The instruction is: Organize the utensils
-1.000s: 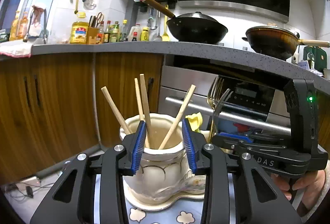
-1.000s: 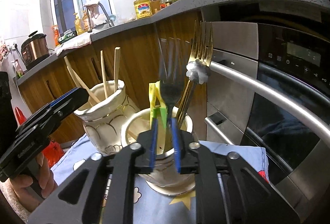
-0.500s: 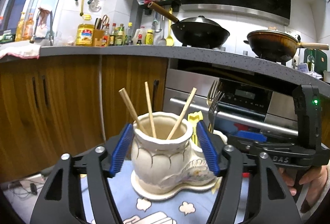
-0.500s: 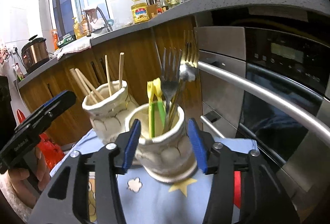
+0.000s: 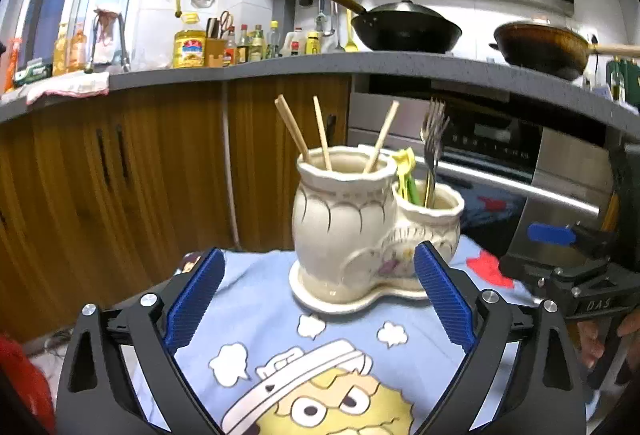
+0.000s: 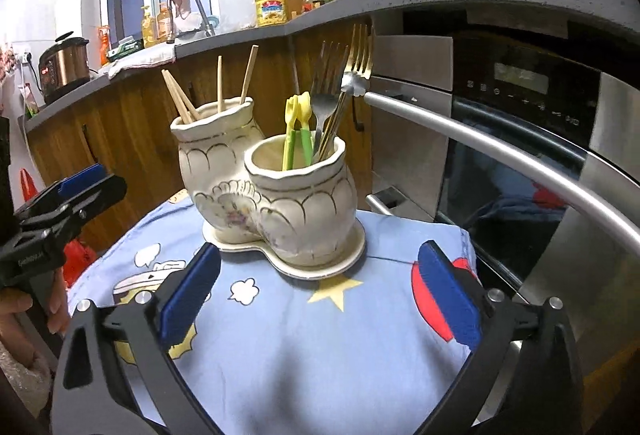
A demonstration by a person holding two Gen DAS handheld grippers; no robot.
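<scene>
- Left claw (image 5: 316,299): jaws opening, wide, nothing between them; blue cartoon cloth (image 5: 280,339) on the tabletop beneath.
- Taller cream jar (image 5: 340,219): just ahead of the left claw, holds chopsticks (image 5: 320,133).
- Shorter cream jar (image 6: 308,207): ahead of the right claw, holds forks (image 6: 356,63) and yellow-green utensils (image 6: 298,131).
- Right claw (image 6: 320,299): jaws opening, wide, empty.

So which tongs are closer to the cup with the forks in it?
Right. The right tongs face the fork cup directly, empty and opening. The left tongs face the taller chopstick cup; the fork cup sits beyond it, rightward.
</scene>
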